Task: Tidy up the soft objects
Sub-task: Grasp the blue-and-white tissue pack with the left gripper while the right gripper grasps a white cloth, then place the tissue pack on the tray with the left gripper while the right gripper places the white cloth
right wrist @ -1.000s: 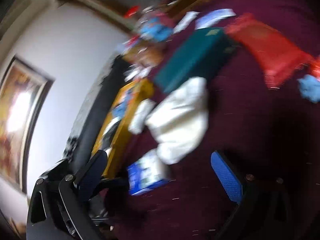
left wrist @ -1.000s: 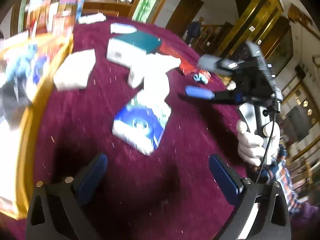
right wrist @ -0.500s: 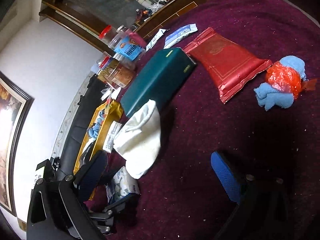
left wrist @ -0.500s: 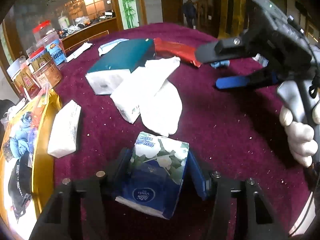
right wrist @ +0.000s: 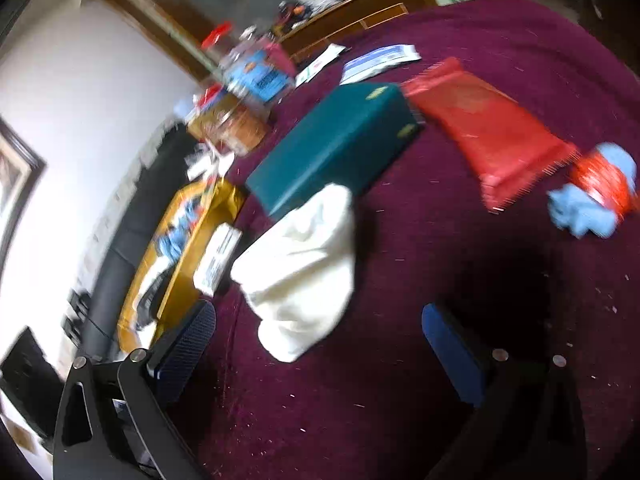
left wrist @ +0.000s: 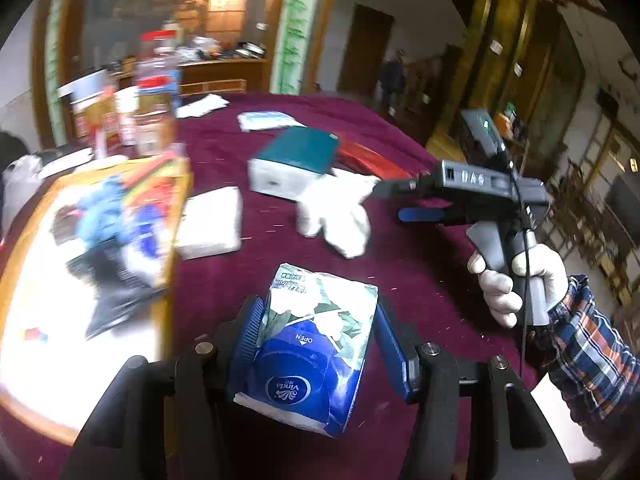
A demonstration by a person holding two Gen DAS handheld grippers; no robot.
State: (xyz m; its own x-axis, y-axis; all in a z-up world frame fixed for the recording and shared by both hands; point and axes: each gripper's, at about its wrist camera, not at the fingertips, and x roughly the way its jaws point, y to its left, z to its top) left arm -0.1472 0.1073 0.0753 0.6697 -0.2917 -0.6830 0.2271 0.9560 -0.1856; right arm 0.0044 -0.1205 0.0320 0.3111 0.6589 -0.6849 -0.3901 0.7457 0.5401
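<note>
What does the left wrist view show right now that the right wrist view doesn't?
Only the left wrist view shows the blue tissue pack clamped in the left gripper, and the right gripper from outside. Only the right wrist view shows the blue cloth with the red wrapper. Both show the white cloth, teal box, red packet and yellow tray.

An ornate hall: gilded wood columns (left wrist: 476, 60), a round maroon-clothed table (left wrist: 420, 280), a wooden sideboard (left wrist: 224, 72).

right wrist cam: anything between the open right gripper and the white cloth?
Nothing: right wrist view shows only bare maroon tablecloth between the right gripper and the white cloth.
</note>
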